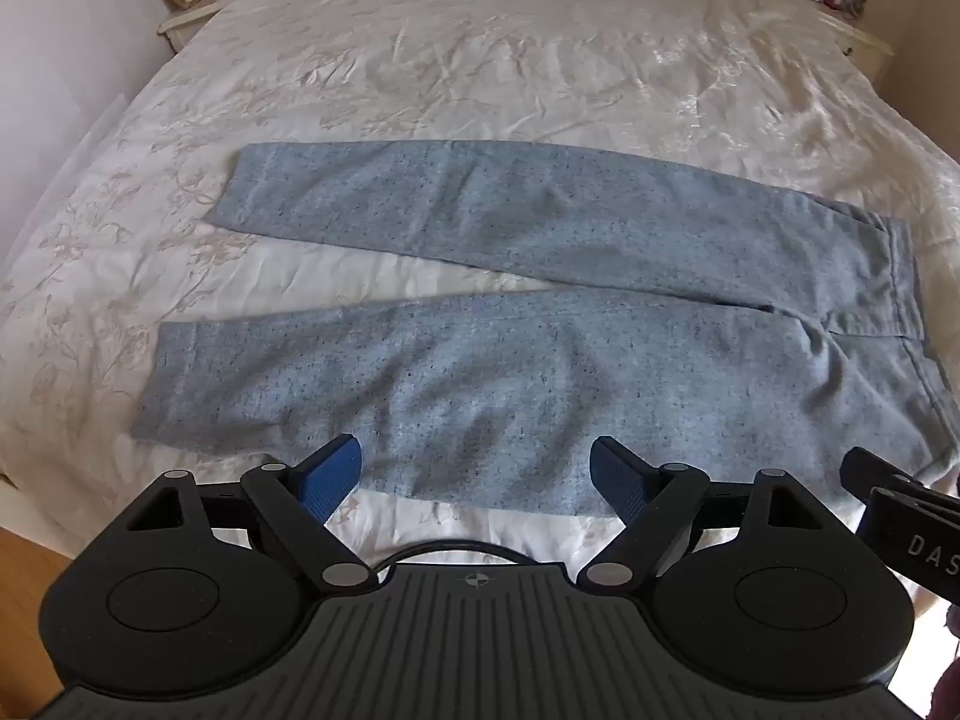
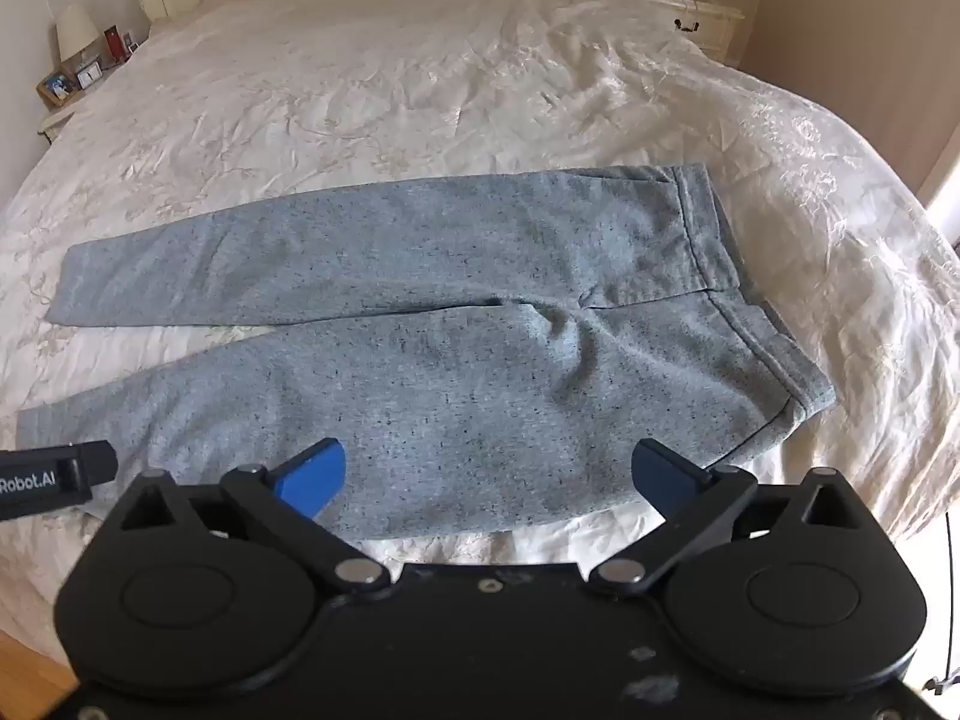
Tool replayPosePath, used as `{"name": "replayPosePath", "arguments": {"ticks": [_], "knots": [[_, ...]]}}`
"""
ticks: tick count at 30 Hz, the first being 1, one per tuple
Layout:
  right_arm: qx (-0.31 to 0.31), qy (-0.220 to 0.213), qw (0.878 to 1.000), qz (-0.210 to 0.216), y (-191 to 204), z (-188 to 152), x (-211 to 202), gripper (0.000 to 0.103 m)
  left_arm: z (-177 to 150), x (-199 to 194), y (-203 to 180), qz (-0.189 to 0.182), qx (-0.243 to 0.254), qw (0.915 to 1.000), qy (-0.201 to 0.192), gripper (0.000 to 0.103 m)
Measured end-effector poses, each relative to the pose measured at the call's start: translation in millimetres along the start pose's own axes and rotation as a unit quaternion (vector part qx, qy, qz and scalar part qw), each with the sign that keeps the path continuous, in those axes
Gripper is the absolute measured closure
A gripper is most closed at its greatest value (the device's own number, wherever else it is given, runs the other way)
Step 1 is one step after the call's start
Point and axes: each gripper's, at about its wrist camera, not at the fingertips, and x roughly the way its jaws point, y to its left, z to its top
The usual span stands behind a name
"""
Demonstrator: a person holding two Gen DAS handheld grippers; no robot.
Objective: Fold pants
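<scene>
Pants (image 1: 540, 312) spread flat ahead of left gripper (image 1: 477, 480) and right gripper (image 2: 489, 474); both jaws wide, apparently nothing held.

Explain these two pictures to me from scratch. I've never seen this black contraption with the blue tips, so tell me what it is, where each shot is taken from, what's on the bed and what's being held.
A person holds one hand-held clamp in each hand; each carries a camera that looks along its two blue-padded fingers. One picture comes from the left gripper, the other from the right gripper. Both point down at grey-blue pants spread flat on a bed with a cream cover, legs to the left, waistband to the right. Both clamps are open above the near trouser leg and hold nothing. Nightstands flank the bed.
</scene>
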Motion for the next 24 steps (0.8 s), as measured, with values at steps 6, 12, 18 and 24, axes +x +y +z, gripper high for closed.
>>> {"name": "replayPosePath", "arguments": {"ticks": [6,12,18,24], "knots": [[0.001,0.004,1.000,0.015,-0.8,-1.7,1.2,0.000,-2.7,-2.3,7.9,-0.007,-0.013,0.9999,-0.003,0.020],[-0.012,0.004,1.000,0.002,8.9,-1.7,-4.0,0.000,-2.6,-1.0,8.9,-0.008,-0.015,0.9998,0.008,0.020],[-0.018,0.014,1.000,0.011,5.5,-0.9,-2.4,0.000,-2.5,-2.4,10.2,-0.020,-0.020,0.9996,0.000,0.020],[-0.016,0.018,1.000,0.017,7.0,-0.1,-2.3,0.000,-0.5,-4.9,13.6,-0.034,-0.033,0.9988,-0.012,0.020]]}}
